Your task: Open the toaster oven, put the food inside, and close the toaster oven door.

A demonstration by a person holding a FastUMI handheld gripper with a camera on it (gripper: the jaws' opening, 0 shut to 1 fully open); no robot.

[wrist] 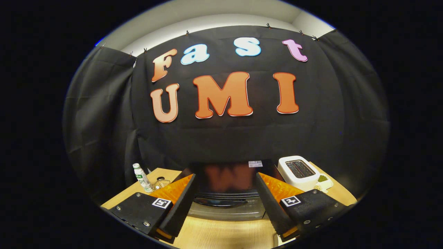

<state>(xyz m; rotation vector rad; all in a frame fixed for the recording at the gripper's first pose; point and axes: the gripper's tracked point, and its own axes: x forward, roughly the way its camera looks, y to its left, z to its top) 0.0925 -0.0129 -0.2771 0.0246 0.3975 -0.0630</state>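
Note:
A black toaster oven [226,181] sits on the wooden table [221,233], straight ahead of my fingers. I look down on its glossy top. Its door handle [219,202] and the glass door front [228,211] show below the top edge, and the door is shut. My gripper [225,200] is open, its two black fingers spread wide on either side of the oven's front, with nothing between them. I cannot see the food from here.
A white pop-up toaster [298,172] stands right of the oven, with a small white dish of something green [323,180] beside it. Left of the oven are a small white bottle with a green label [142,178] and a clear glass item [161,182].

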